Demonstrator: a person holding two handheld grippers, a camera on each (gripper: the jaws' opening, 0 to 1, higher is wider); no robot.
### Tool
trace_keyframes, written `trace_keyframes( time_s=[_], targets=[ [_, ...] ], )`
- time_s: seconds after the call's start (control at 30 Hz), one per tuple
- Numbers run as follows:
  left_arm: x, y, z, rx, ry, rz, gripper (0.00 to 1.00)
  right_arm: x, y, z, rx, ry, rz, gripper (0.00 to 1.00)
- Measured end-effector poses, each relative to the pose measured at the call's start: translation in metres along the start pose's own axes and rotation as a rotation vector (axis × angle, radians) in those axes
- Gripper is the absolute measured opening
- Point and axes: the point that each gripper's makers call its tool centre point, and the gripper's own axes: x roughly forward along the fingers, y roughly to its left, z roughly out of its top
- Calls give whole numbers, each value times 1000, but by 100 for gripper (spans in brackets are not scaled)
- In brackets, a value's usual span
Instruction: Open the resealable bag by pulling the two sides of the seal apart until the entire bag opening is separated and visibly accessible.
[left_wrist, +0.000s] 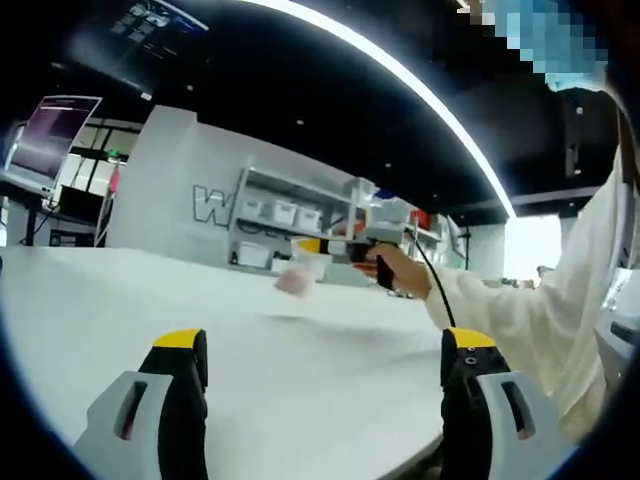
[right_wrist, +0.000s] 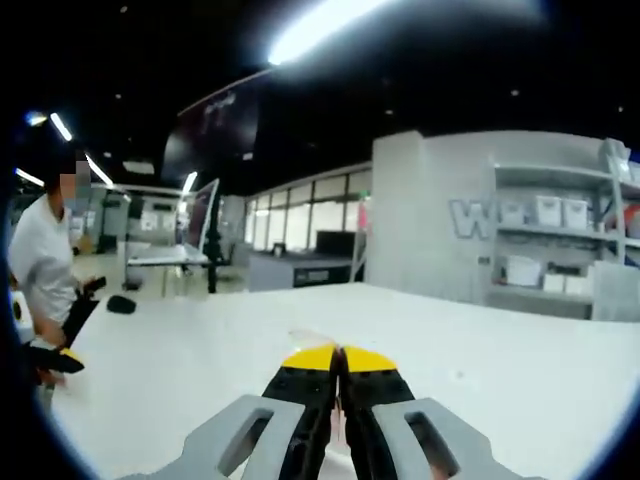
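Observation:
The resealable bag (left_wrist: 297, 279), small, translucent and pinkish, hangs above the white table (left_wrist: 150, 300) in the left gripper view, pinched by my right gripper (left_wrist: 312, 250), which a hand in a white sleeve holds. My left gripper (left_wrist: 324, 345) stands open near the table's front, its yellow-tipped jaws wide apart and well short of the bag. In the right gripper view, my right gripper (right_wrist: 338, 358) has its jaws pressed together, with a thin clear edge of the bag (right_wrist: 312, 337) poking out above the tips. Most of the bag is hidden there.
Grey shelves with white bins (left_wrist: 290, 215) stand beyond the table's far edge. Another person (right_wrist: 45, 265) holding grippers stands at the table's left end in the right gripper view, near a small black object (right_wrist: 121, 303). A monitor (left_wrist: 50, 135) sits far left.

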Motion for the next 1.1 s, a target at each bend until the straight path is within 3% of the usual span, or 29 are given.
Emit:
trace_keyframes(
  time_s=[1.1],
  targets=[
    [1, 0, -3, -15, 0, -3, 95, 70, -49, -26, 55, 90, -95, 0]
  ],
)
